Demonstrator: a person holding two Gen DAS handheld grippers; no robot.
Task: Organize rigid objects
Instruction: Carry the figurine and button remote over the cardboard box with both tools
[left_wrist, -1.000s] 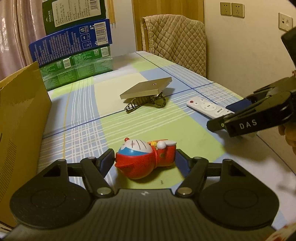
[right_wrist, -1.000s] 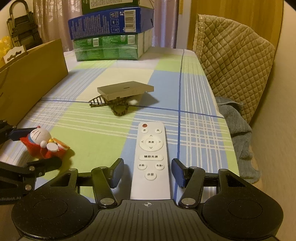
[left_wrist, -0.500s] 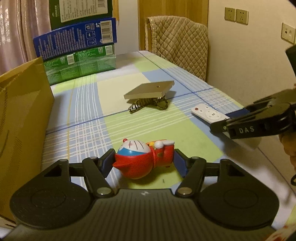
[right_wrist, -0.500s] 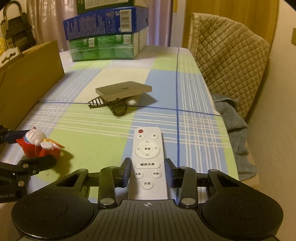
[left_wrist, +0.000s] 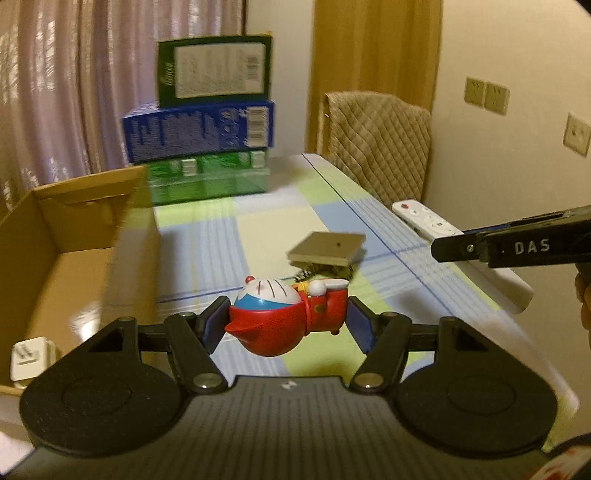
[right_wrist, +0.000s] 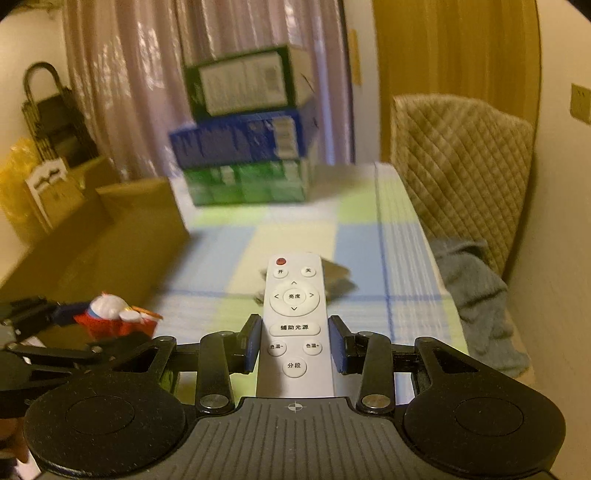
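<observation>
Sitting at the far left of the left wrist view, an open cardboard box (left_wrist: 79, 236) holds a white plug (left_wrist: 31, 360) in its near corner. Just right of the box, the left gripper (left_wrist: 286, 325) is clamped on a red and blue toy (left_wrist: 286, 317), its blue pads pressing the toy's two ends; the toy lies on its side between them, clear of the checked tablecloth (left_wrist: 221, 236). Beyond it, a flat tan block (left_wrist: 327, 247) rests tilted on something dark that is too blurred to name. At the table's far end stand three stacked cartons (left_wrist: 207, 140), green, blue and green from the bottom up. To their right is a chair (left_wrist: 376, 147) under a quilted cover. At the right edge, the right gripper comes in from the side with a white remote (left_wrist: 428, 221) between its fingers.

In the right wrist view, the toy (right_wrist: 114, 319) shows at the left, held in the left gripper's fingers beside the box (right_wrist: 110, 236). In the middle, the right gripper (right_wrist: 295, 345) is closed on the remote (right_wrist: 295, 321), both pads against its long edges at the lower buttons, the red button end pointing away. The remote hides most of the block (right_wrist: 338, 277). A grey-blue cloth (right_wrist: 476, 295) hangs at the table's right edge below the chair (right_wrist: 461, 166).
</observation>
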